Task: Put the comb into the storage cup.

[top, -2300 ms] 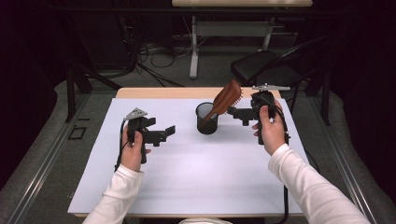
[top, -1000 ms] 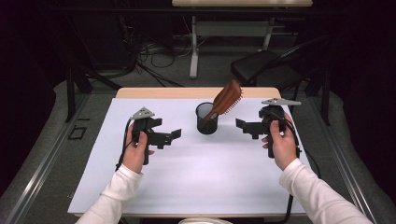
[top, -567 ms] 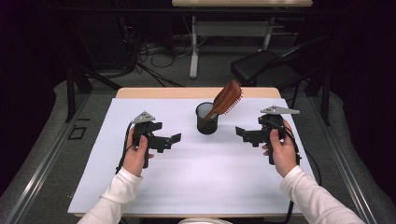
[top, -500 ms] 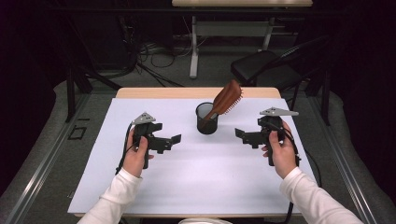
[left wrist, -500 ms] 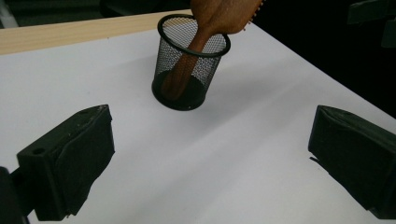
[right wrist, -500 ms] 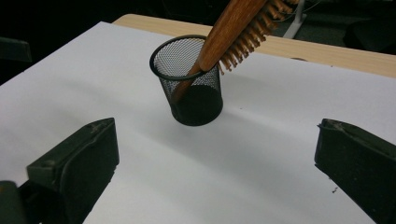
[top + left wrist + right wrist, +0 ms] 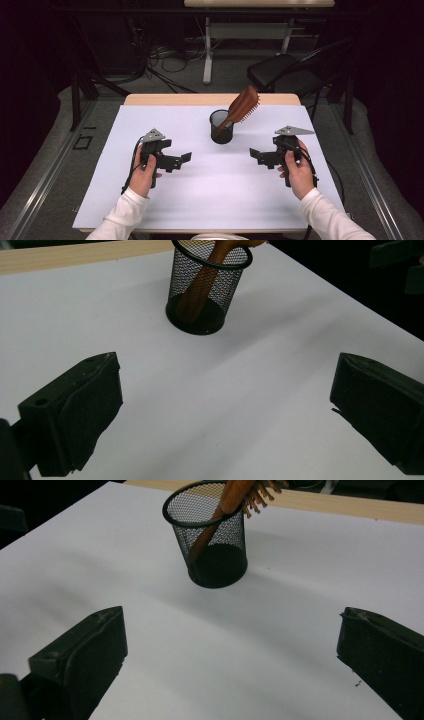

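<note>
A black mesh cup (image 7: 221, 127) stands upright on the white table cover (image 7: 200, 200) toward the back middle. A brown wooden hairbrush (image 7: 243, 106) sits handle-down in it, its head leaning out to the right. My left gripper (image 7: 185, 159) hovers low at the left, open and empty, pointing right. My right gripper (image 7: 254, 154) is held at the right, open and empty, pointing left. The cup (image 7: 209, 287) with the brush handle (image 7: 200, 287) lies ahead of the left jaws. Ahead of the right jaws are the cup (image 7: 212, 540) and the brush (image 7: 230, 505).
A strip of bare wooden tabletop (image 7: 170, 99) runs along the far edge. Behind the table stand a dark chair (image 7: 285, 72) and a desk frame (image 7: 210, 50) with cables on the floor.
My right gripper let go of the hairbrush, which now rests in the cup, and drew back right and toward me. My left gripper moved slightly toward me.
</note>
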The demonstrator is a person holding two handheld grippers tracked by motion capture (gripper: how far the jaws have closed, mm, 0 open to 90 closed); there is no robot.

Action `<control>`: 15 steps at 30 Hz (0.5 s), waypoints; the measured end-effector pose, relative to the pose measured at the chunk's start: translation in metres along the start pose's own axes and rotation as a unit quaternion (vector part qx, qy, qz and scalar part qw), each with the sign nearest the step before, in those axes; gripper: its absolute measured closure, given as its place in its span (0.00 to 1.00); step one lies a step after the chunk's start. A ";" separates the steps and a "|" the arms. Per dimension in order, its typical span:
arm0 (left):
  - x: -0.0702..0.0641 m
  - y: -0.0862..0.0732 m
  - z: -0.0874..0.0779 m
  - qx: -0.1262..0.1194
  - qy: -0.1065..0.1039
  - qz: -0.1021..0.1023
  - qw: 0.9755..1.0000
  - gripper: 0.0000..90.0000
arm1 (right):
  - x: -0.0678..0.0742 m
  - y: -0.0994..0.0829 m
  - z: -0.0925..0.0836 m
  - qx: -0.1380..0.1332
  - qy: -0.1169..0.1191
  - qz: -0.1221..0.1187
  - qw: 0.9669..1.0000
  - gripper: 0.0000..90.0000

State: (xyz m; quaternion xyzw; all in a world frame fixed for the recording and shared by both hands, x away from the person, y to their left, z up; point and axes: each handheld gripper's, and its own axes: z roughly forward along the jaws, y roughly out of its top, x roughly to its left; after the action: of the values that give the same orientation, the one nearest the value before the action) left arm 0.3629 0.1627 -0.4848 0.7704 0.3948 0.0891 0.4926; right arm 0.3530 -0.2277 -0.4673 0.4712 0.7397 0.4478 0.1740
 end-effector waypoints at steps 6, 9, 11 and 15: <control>0.001 -0.004 -0.003 -0.007 0.001 0.004 1.000 0.00 | -0.004 -0.015 0.006 0.007 0.003 0.017 1.000 0.00; 0.001 -0.005 -0.004 -0.009 0.004 0.007 1.000 0.00 | -0.005 -0.021 0.007 0.007 0.002 0.024 1.000 0.00; 0.001 -0.005 -0.004 -0.012 0.003 0.009 1.000 0.00 | -0.006 -0.024 0.007 0.007 0.000 0.023 1.000 0.00; 0.000 -0.006 -0.004 -0.015 0.001 0.015 1.000 0.00 | -0.005 -0.028 0.007 0.002 -0.003 0.018 1.000 0.00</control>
State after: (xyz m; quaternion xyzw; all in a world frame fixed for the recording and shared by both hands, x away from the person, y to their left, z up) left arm 0.3576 0.1668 -0.4872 0.7686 0.3828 0.1031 0.5021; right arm 0.3450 -0.2330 -0.4950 0.4858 0.7319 0.4478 0.1670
